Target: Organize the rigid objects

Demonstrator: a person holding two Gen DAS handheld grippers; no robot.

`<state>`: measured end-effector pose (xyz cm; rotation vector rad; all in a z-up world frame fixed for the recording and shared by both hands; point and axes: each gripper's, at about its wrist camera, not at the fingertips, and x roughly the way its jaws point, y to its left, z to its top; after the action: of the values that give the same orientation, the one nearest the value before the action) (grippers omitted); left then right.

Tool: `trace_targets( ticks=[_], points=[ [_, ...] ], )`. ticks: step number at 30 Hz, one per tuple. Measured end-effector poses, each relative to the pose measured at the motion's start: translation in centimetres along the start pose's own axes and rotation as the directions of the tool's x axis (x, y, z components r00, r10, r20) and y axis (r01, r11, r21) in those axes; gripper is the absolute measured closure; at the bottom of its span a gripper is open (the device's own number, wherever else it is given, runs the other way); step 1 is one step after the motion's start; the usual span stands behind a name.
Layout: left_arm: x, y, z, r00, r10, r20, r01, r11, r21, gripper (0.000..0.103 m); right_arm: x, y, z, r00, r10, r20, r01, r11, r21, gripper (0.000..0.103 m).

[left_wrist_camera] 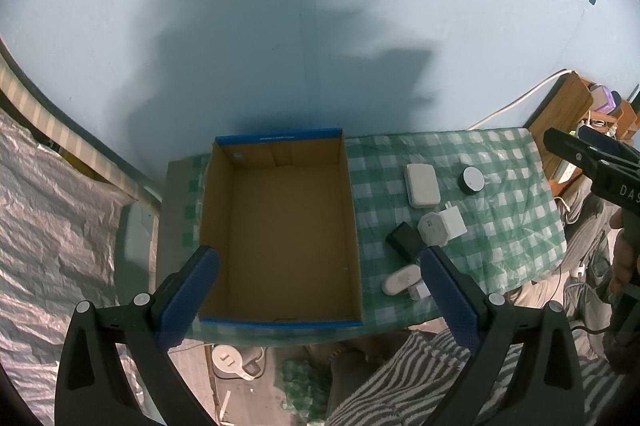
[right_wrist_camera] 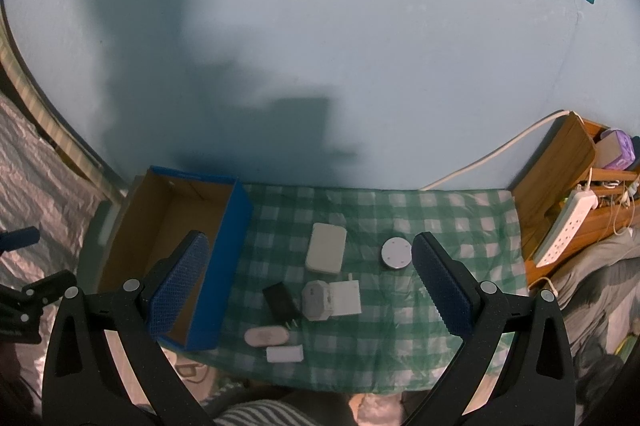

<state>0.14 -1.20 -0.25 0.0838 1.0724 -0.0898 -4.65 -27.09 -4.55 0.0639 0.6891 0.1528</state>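
Green checked cloth bears a brown, blue-edged box; both claws gape, released.

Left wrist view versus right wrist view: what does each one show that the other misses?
Only the left wrist view shows the whole bare floor of the cardboard box and the right gripper at the edge. Only the right wrist view shows the white power strip clearly. Both show the checkered cloth, the flat white case, the round disc and the black charger.
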Motion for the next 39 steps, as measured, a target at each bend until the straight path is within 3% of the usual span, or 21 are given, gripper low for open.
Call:
trace_targets(
  ticks=[30, 39],
  points=[
    [0.3, -0.3, -0.8, 1.0, 0.009, -0.009, -0.009, 1.0, -0.008, 0.001, 0.6, -0.1, -0.6, 0.999, 0.016, -0.039, -0.016, 1.0, -0.004, 0.002],
    [2.5, 3.9, -1.8, 0.993, 0.092, -0.067, -0.095, 0.995, -0.03, 0.001, 3.0, 0.2, -0.6, 0.988, 0.102, -0.12, -0.106, 0.994, -0.029, 0.002]
  ],
)
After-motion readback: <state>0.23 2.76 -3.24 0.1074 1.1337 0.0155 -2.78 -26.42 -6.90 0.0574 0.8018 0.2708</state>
